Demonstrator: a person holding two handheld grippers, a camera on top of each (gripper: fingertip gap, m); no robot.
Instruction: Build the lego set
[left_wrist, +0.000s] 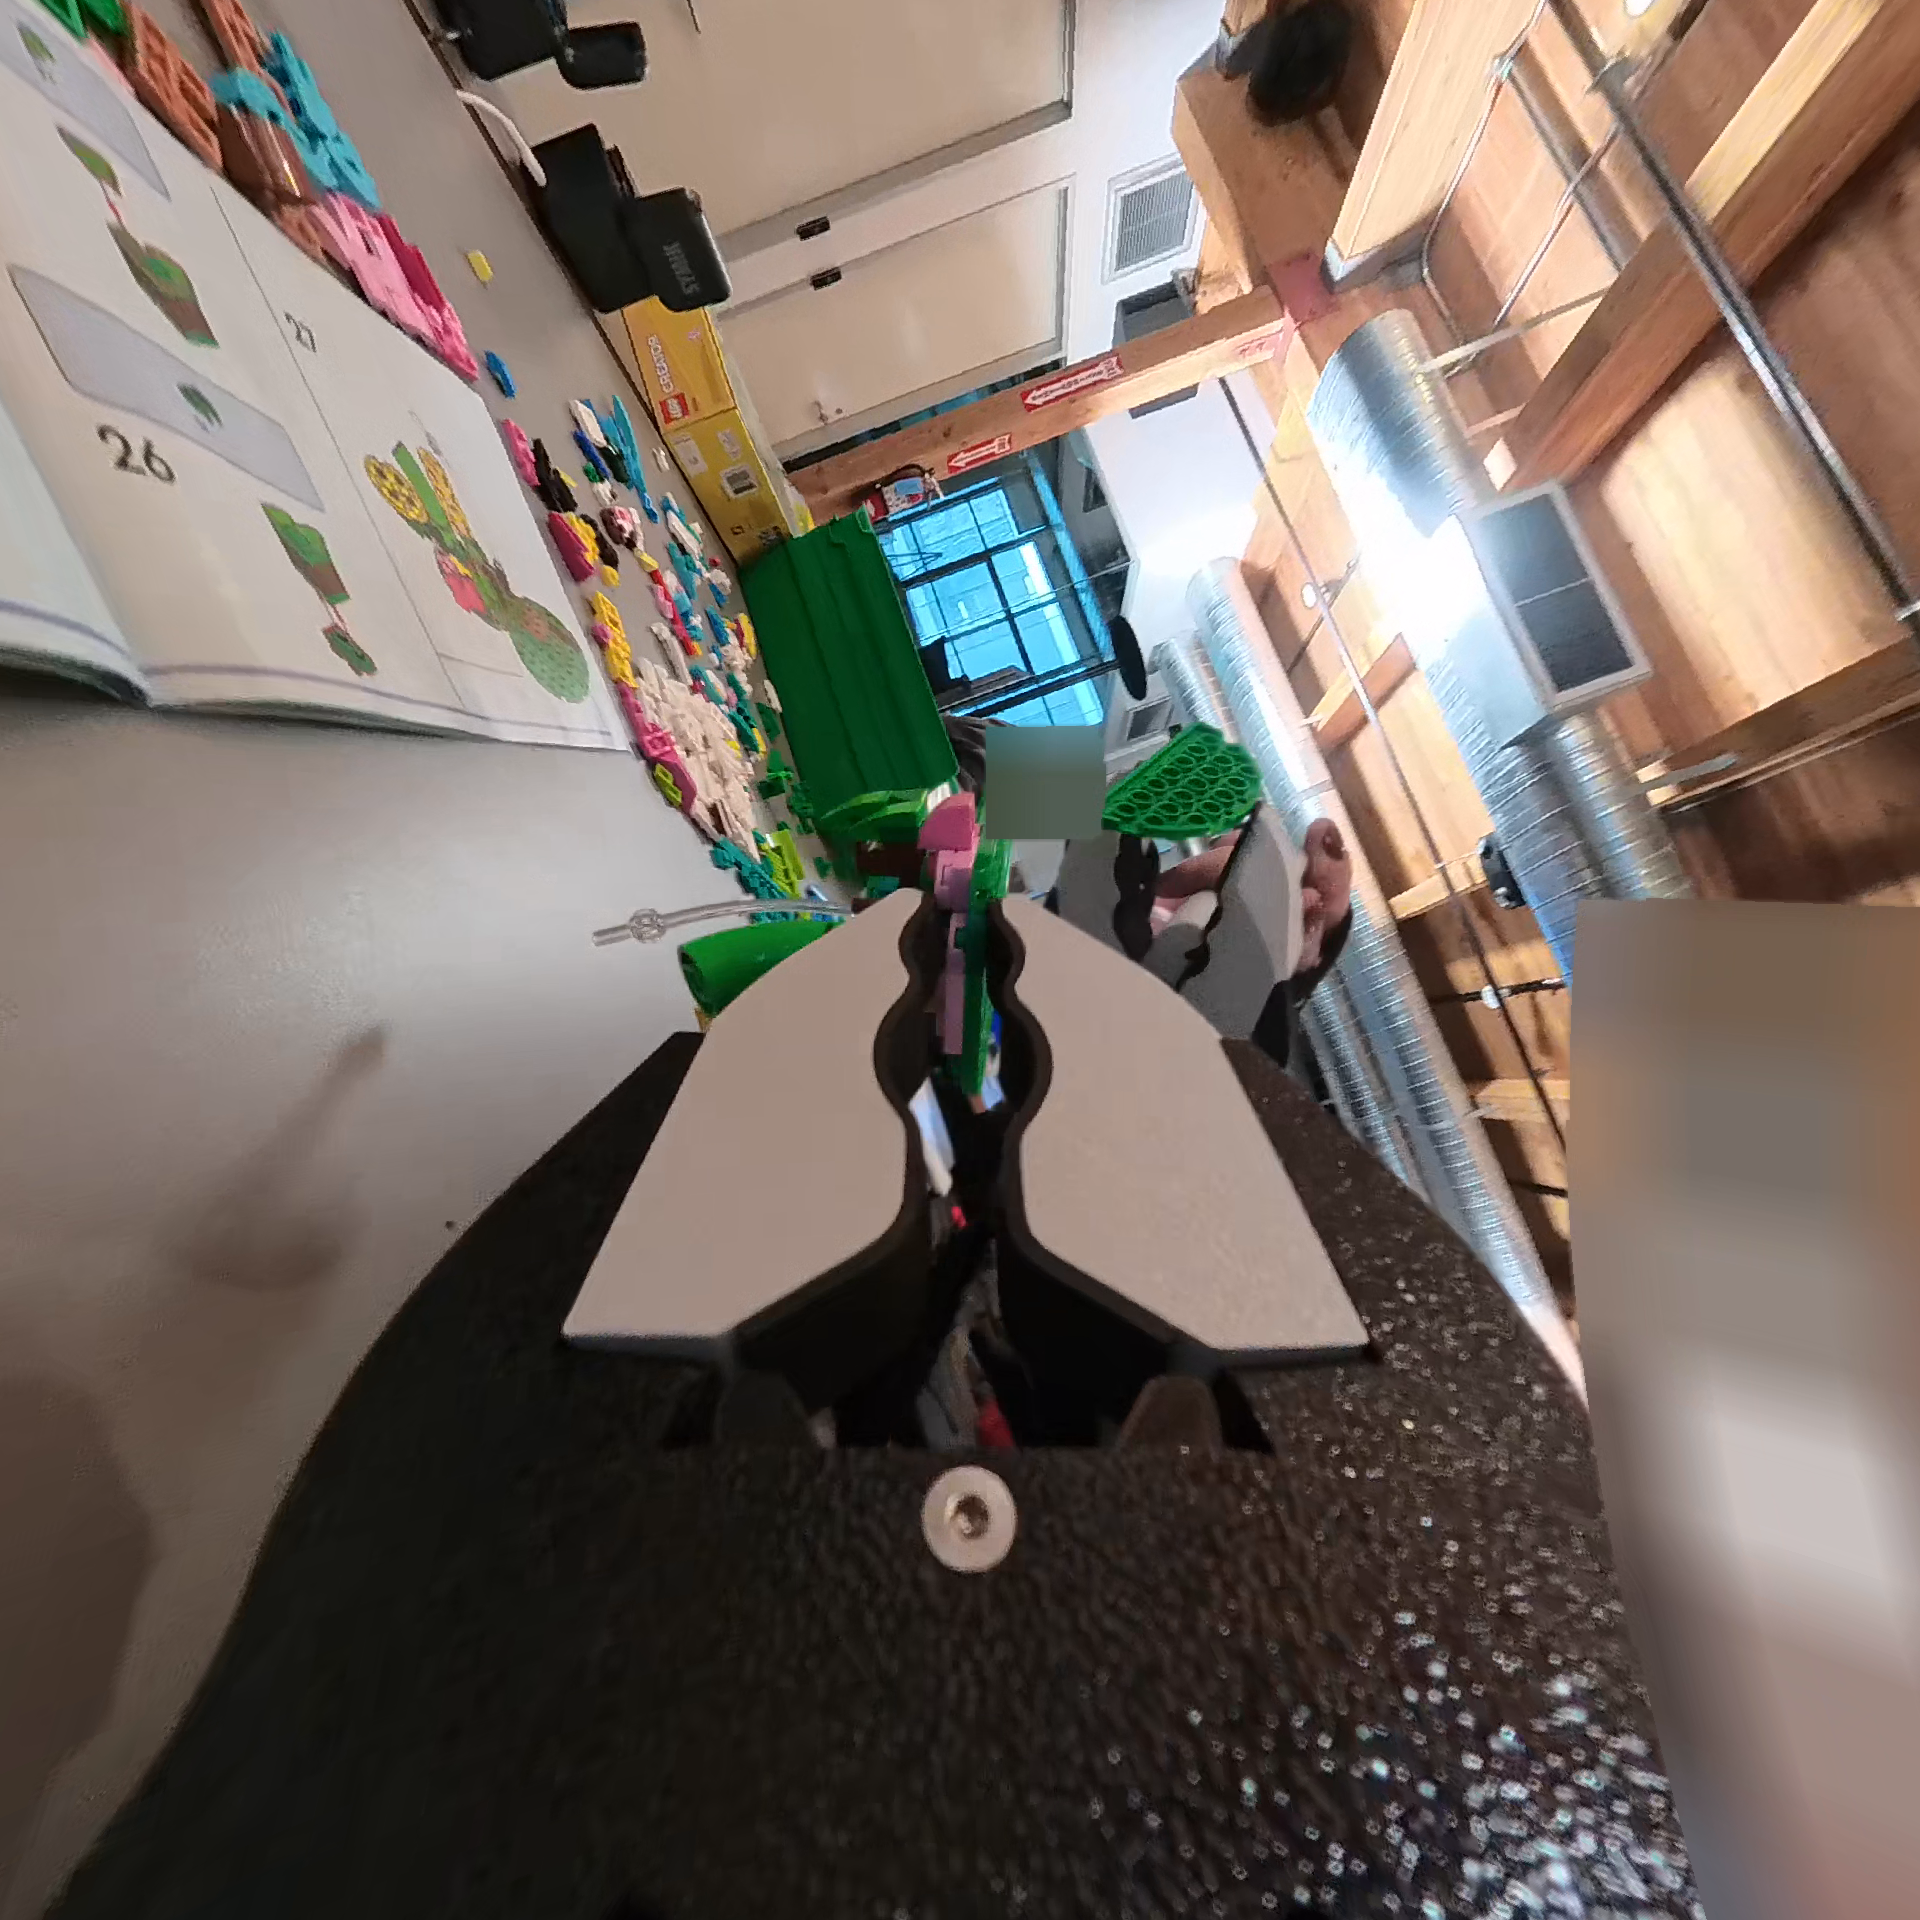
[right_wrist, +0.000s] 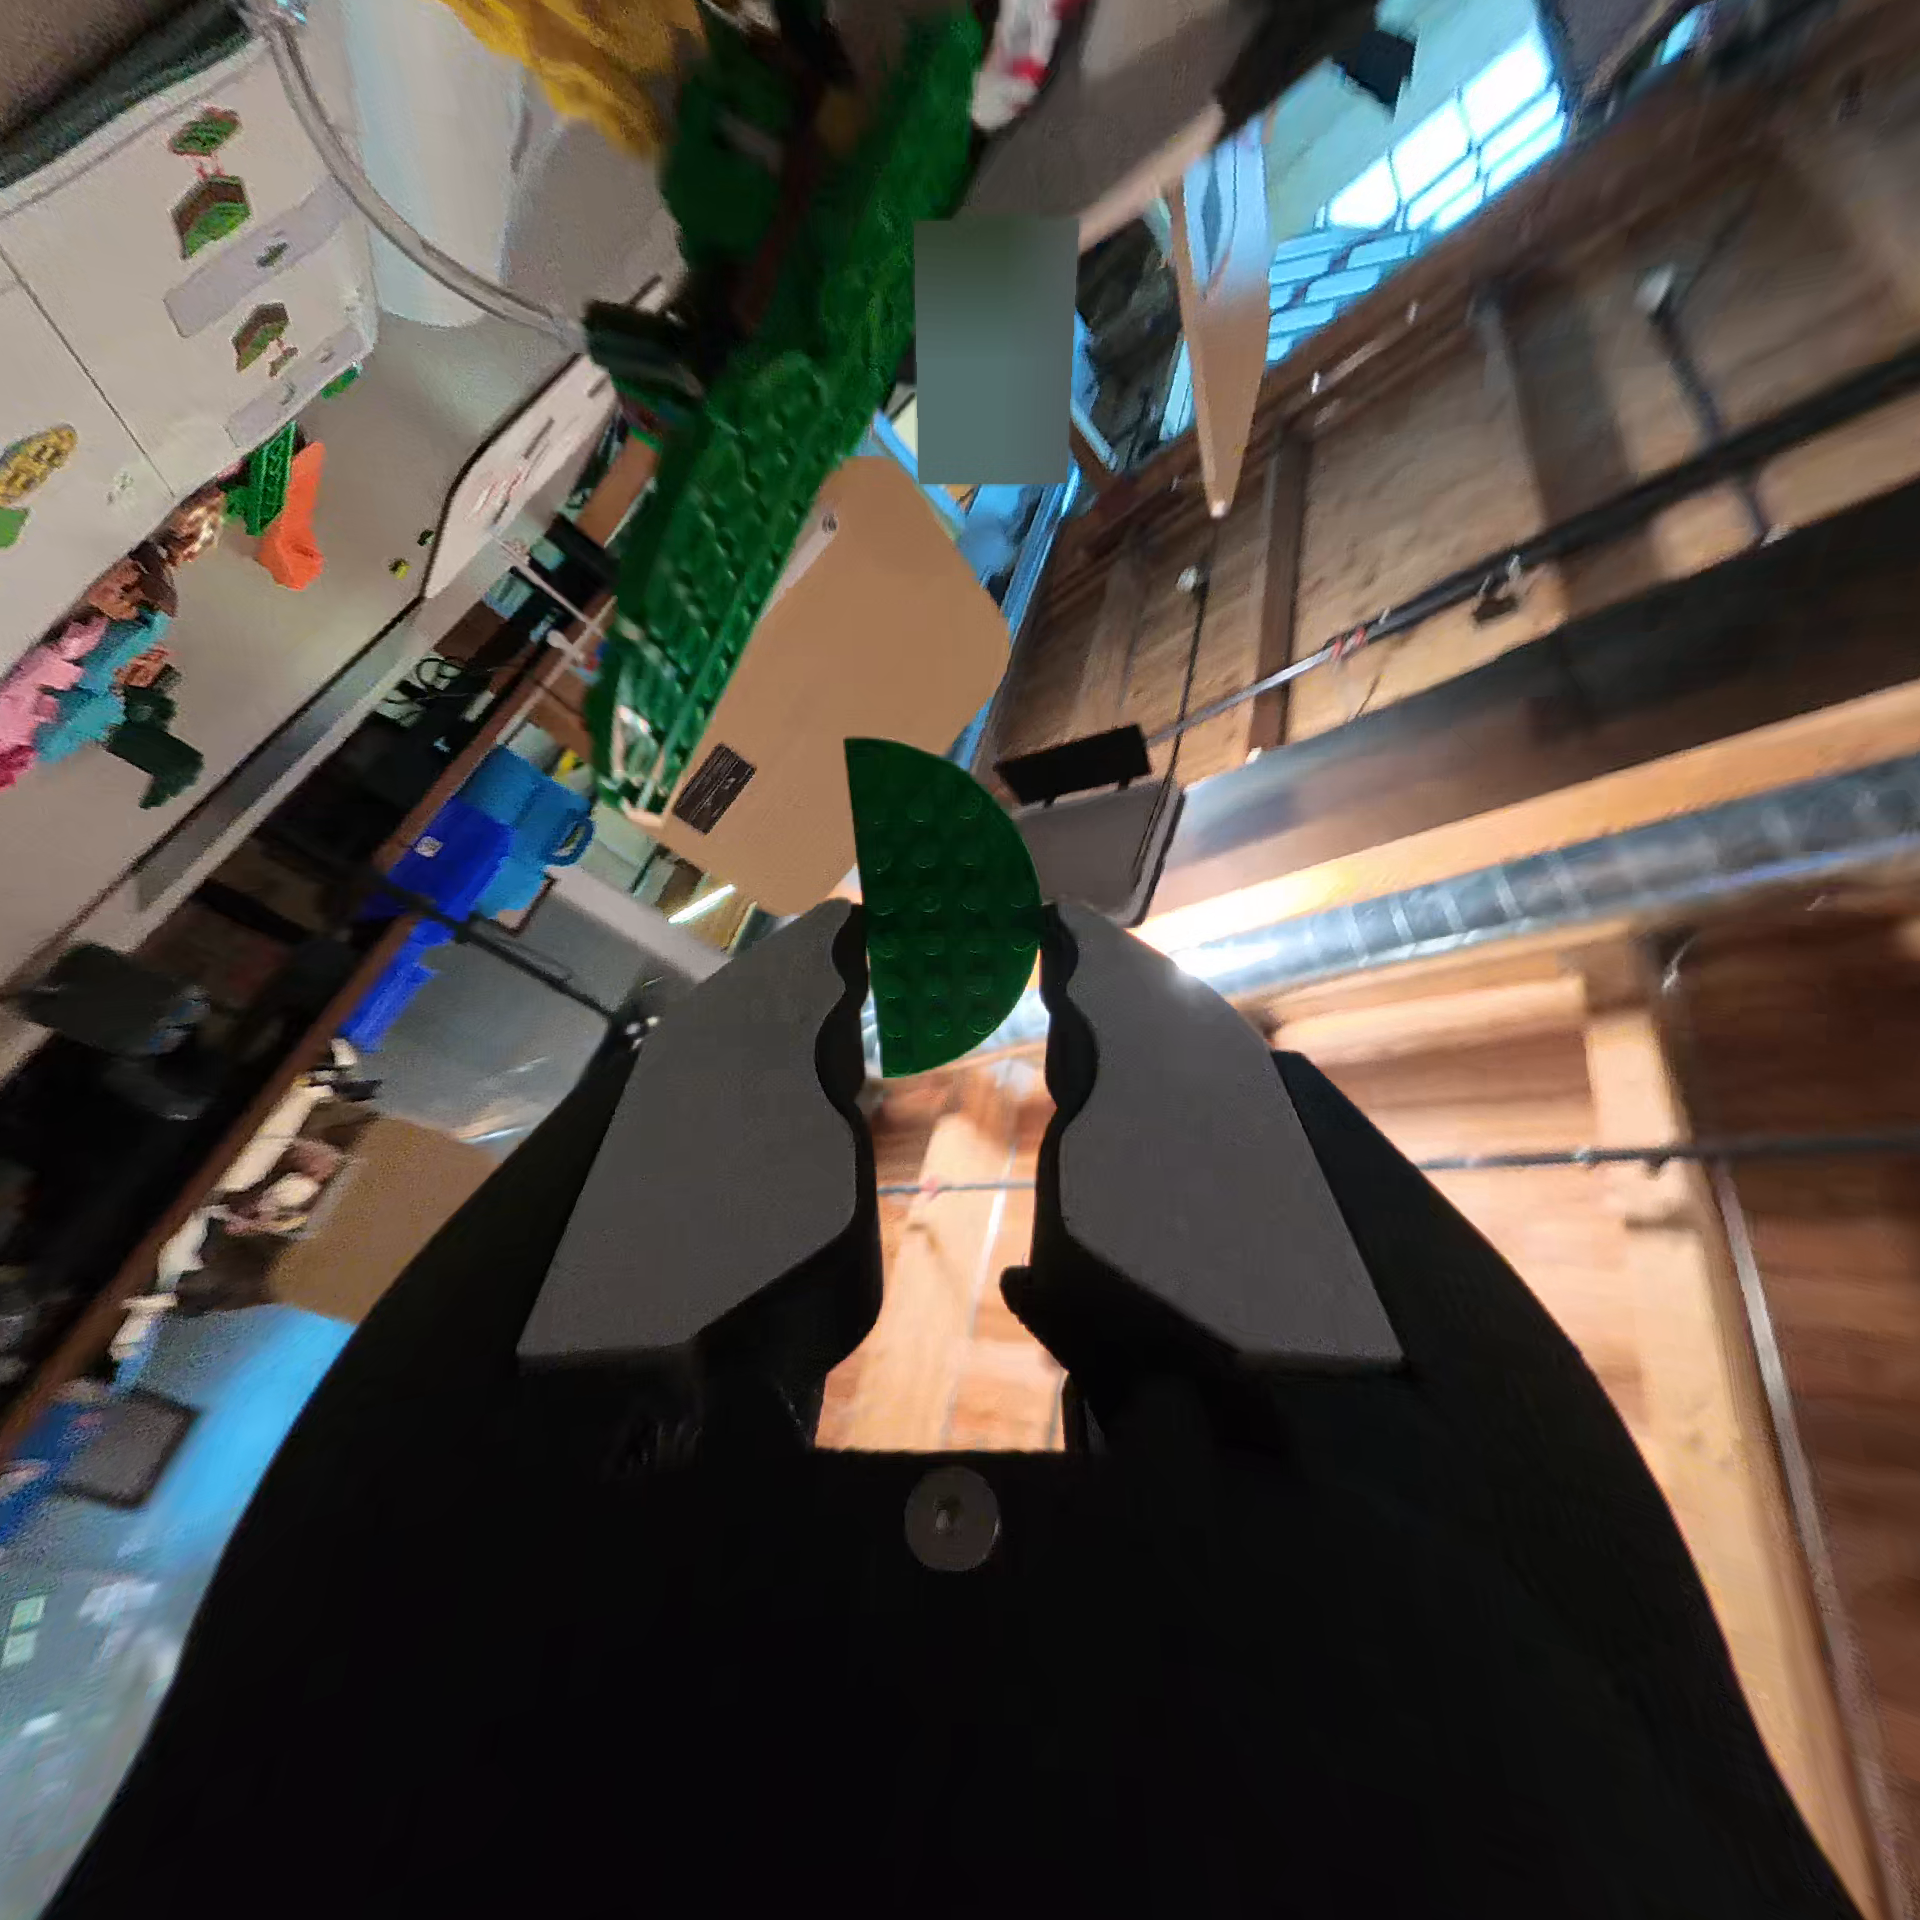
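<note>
1. Grey table (left_wrist: 260, 935) is carrying an open instruction booklet (left_wrist: 260, 499), loose coloured bricks (left_wrist: 686, 665) scattered far along it, a yellow box (left_wrist: 707, 416) behind them; wooden ceiling beams and metal ducts are filling the right side.
2. Left gripper (left_wrist: 961, 925) is pinching a thin green-and-pink brick build (left_wrist: 966, 883) edge-on, jaws nearly together on it, lifted off the table.
3. Right gripper (right_wrist: 951, 925) is clamping a dark green half-round plate (right_wrist: 945, 894) across its width, fingertips pressing both edges, flat edge facing left.
4. Same plate is showing in the left view as a light green studded underside (left_wrist: 1184, 784), sitting just right of the build, apart from it.
5. Progress, judging: plate is not joined to anything; many loose bricks are lying unused.
6. Room: both grippers are up in open air, table edge and brick pile well apart to the left; a clear tube (left_wrist: 717, 920) and green cone (left_wrist: 738, 961) are lying near the left fingertip.
</note>
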